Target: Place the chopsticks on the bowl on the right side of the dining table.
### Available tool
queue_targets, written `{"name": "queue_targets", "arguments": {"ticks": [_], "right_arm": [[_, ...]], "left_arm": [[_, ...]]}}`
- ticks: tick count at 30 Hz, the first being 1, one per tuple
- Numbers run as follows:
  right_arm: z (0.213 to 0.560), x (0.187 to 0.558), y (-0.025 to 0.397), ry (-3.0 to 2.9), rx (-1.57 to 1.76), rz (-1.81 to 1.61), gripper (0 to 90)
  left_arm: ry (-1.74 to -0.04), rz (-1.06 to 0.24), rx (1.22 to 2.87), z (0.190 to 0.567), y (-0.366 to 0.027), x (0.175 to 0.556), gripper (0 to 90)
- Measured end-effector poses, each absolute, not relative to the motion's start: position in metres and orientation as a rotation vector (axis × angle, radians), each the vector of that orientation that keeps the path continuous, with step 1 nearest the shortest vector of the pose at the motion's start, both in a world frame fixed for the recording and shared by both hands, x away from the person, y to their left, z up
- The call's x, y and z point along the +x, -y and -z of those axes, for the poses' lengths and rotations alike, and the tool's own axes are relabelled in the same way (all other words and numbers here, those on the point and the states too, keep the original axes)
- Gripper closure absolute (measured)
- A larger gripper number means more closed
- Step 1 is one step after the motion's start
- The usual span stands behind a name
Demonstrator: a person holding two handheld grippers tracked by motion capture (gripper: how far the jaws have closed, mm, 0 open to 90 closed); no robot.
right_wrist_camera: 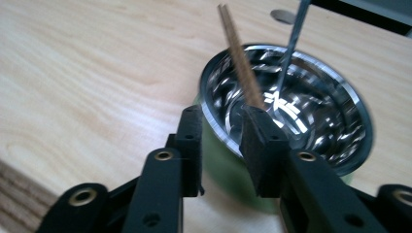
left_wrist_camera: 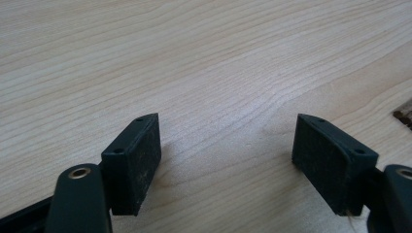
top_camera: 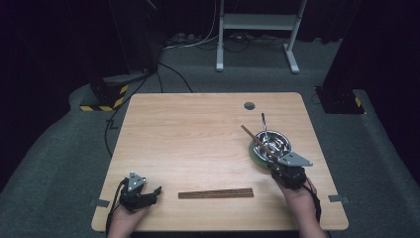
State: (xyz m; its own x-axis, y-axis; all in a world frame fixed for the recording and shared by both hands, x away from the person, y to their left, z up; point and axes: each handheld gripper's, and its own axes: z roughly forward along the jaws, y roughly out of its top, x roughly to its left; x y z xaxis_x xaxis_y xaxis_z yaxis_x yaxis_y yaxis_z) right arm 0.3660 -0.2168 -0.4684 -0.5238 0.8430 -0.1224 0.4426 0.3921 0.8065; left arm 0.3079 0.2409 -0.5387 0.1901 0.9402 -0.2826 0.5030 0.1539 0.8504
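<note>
1. Over by the steel bowl, the right gripper was seen with a gap left between its jaws; whether the chopstick was pinched couldn't be told.
2. From above, a second chopstick pair was spotted lying flat, near the wide-open, empty left gripper.

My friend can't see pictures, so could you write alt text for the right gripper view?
Two black jaws of the right gripper stand partly apart at a brown chopstick that leans into a shiny steel bowl. A thin metal utensil handle also stands in the bowl, which sits on a green plate on a light wooden table.
</note>
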Motion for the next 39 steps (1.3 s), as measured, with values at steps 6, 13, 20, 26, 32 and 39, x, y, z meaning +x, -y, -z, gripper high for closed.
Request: {"name": "queue_targets", "arguments": {"ticks": [6, 13, 20, 26, 32, 39], "right_arm": [[0.487, 0.354, 0.217, -2.132, 1.087, -1.022, 88.7], [0.498, 0.352, 0.23, -2.081, 1.137, -1.026, 87.3], [0.503, 0.355, 0.235, -2.055, 1.174, -1.024, 86.1], [0.504, 0.356, 0.239, -2.031, 1.205, -1.029, 85.4], [0.504, 0.357, 0.246, -2.011, 1.227, -1.031, 85.0], [0.503, 0.358, 0.253, -1.994, 1.241, -1.037, 84.8]], "left_arm": [[-1.465, -0.578, 1.46, 0.539, -0.24, 0.308, 27.1], [-1.479, -0.588, 1.448, 0.539, -0.24, 0.308, 29.6], [-1.483, -0.593, 1.442, 0.539, -0.24, 0.308, 29.3], [-1.483, -0.594, 1.442, 0.539, -0.24, 0.308, 29.3], [-1.483, -0.595, 1.442, 0.539, -0.24, 0.308, 29.3], [-1.487, -0.599, 1.435, 0.539, -0.24, 0.308, 29.3]]}}
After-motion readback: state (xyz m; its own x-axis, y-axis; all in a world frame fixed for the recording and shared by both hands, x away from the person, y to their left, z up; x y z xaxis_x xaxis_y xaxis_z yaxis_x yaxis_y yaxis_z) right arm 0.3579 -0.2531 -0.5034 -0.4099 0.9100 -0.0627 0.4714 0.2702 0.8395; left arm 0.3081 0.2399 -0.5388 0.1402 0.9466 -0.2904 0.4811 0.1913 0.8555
